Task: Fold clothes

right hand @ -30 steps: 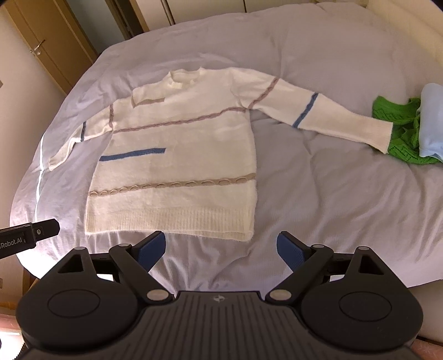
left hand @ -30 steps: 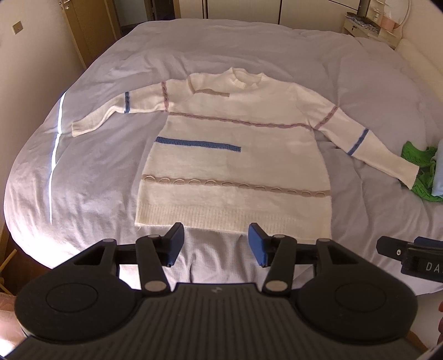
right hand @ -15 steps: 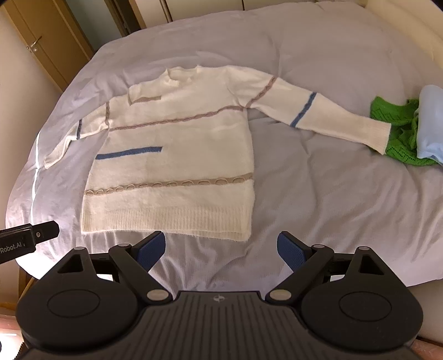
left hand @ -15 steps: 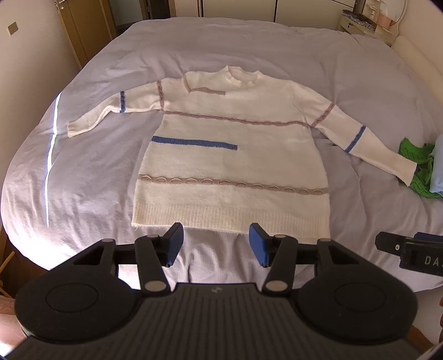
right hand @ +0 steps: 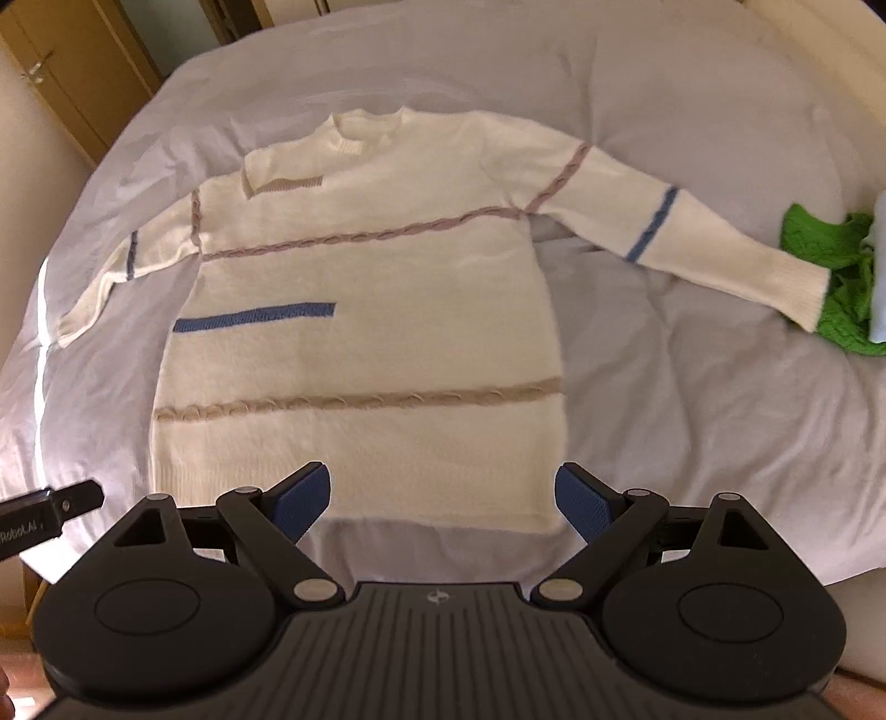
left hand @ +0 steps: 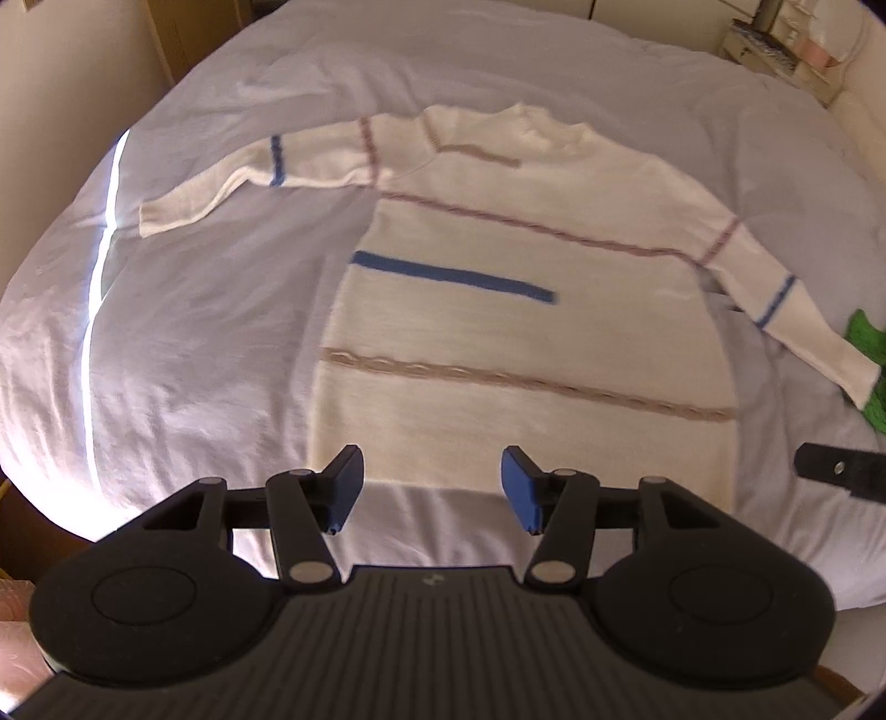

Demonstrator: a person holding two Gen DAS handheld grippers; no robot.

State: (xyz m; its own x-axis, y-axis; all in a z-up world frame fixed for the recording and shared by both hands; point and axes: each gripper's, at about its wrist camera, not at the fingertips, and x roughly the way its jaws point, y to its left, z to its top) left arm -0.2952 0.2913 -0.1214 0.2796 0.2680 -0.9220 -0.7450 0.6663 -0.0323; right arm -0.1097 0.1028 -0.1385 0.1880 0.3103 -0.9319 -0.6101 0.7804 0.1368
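Observation:
A cream knitted sweater [left hand: 515, 338] [right hand: 376, 354] with blue and beige stripes lies flat, front up, on the bed, both sleeves spread out. Its hem faces me. My left gripper [left hand: 432, 490] is open just above the hem's left half, nothing between its fingers. My right gripper [right hand: 443, 498] is open wider over the hem's right half, holding nothing. The right sleeve's cuff [right hand: 797, 291] rests against a green garment.
The bed [left hand: 183, 343] [right hand: 692, 387] is covered in a pale lilac sheet. A green knit garment [right hand: 825, 255] [left hand: 869, 343] and a light blue cloth [right hand: 877, 277] lie at the right edge. Wooden doors [right hand: 61, 72] stand at back left, a shelf [left hand: 775, 44] at back right.
Both grippers have moved forward toward the sweater's hem, and the sweater now fills more of each view. Their jaws stay open as before.

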